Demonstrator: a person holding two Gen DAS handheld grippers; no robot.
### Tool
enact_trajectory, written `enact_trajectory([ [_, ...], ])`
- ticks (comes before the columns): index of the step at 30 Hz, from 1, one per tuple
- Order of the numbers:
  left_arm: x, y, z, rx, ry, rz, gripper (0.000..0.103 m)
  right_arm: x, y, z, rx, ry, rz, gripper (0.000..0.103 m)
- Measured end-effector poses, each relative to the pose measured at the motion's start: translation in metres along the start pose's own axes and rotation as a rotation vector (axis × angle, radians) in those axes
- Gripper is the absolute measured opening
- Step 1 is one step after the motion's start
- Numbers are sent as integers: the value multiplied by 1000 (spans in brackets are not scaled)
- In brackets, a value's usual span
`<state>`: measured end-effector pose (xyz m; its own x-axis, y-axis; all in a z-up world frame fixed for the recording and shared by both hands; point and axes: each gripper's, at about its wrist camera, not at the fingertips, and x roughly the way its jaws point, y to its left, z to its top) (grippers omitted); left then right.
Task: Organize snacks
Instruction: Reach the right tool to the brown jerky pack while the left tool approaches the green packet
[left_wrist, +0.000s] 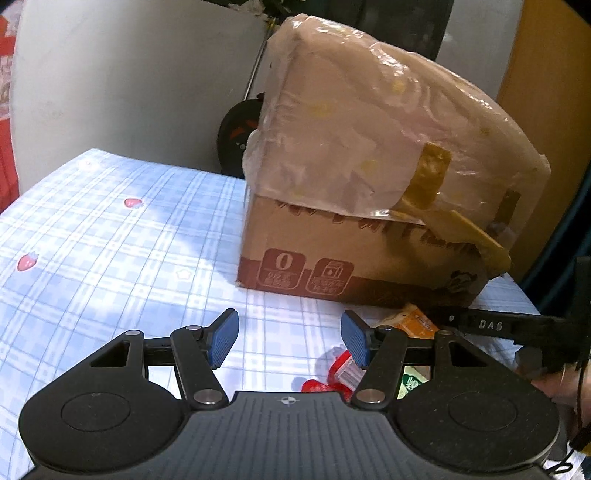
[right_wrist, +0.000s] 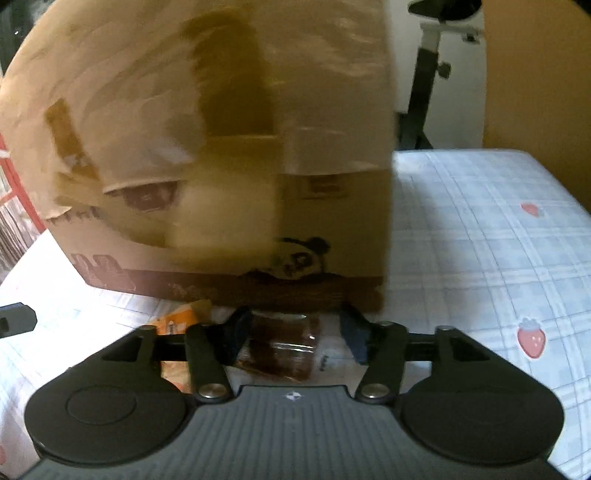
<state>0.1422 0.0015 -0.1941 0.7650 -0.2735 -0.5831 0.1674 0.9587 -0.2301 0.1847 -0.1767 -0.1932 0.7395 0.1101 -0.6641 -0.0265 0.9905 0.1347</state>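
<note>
Two grippers are in front of me, each seen from its own wrist camera, over a tabletop (left_wrist: 110, 236) covered in a blue-and-white checked cloth printed with small strawberries.

From the left wrist view, my left gripper (left_wrist: 290, 341) hangs above the cloth with its blue-padded fingers (left_wrist: 224, 338) spread apart and nothing between them. Just past the right-hand finger lies a red snack packet (left_wrist: 341, 369), partly hidden by the finger. Beyond it, close to the foot of a box, sits an orange snack packet (left_wrist: 415, 321). A green-and-white wrapper (left_wrist: 413, 380) peeks out lower down behind the gripper's linkage. The cardboard box (left_wrist: 369, 258) stands upright on the cloth, its upper half wrapped in translucent plastic and patched with brown tape. At the far right edge my right gripper's black frame reaches in toward the snacks.

From the right wrist view, blurred with motion, the orange snack packet (right_wrist: 177, 321) shows at the left, beside the left-hand finger. My right gripper (right_wrist: 299, 338) has its fingers (right_wrist: 356, 338) parted, with a clear packet of brown snack (right_wrist: 284, 350) lying on the cloth between them; the pads do not press on it. The cardboard box (right_wrist: 221, 184) fills the view just behind, a panda printed low on its face
</note>
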Motion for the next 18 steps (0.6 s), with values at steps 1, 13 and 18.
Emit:
enact_trajectory([
  [1, 0, 0, -1, -2, 2, 2, 63, 0, 5, -2, -28, -2, -18, 58],
  [13, -4, -5, -14, 5, 25, -18, 63, -37, -9, -31, -22, 33, 46, 11],
  [18, -5, -9, -17, 10, 37, -26, 63, -52, 4, -43, -54, 73, 123, 11],
])
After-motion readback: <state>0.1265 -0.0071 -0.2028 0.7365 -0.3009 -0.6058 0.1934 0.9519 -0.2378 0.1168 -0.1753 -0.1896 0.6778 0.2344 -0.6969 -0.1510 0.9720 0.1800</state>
